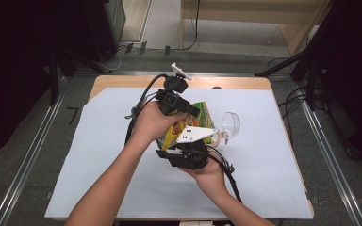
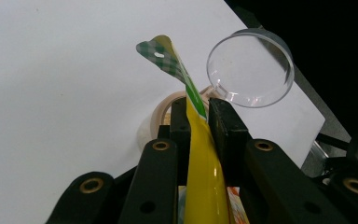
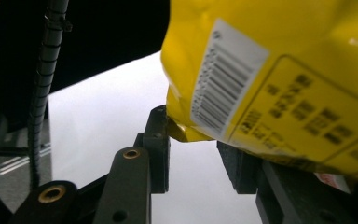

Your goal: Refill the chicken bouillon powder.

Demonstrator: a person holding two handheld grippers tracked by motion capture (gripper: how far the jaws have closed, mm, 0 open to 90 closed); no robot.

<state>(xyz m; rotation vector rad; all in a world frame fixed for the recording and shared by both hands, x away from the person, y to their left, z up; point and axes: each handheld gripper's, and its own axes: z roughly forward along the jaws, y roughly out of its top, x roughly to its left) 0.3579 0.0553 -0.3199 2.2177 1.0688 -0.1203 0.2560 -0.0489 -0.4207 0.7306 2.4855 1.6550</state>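
A yellow and green snack bag [image 1: 202, 120] is held up over the middle of the table between my two grippers. My left gripper [image 1: 194, 113] comes in from the far side. In the left gripper view its jaws [image 2: 198, 109] are shut on the bag's yellow edge [image 2: 203, 177], and the checked top flap curls beyond them. My right gripper [image 1: 185, 143], with its white three-cornered plate, is under the bag's near end. In the right gripper view its jaws [image 3: 198, 149] stand apart, and the bag's barcode corner [image 3: 270, 70] hangs between them, touching the left jaw.
A clear plastic cup [image 1: 231, 125] lies on its side just right of the bag, also clear plastic cup [image 2: 250, 67]. A roll of tape [image 1: 214, 136] sits beside it, also roll of tape [image 2: 161, 114]. White paper [image 1: 122, 155] covers the wooden table.
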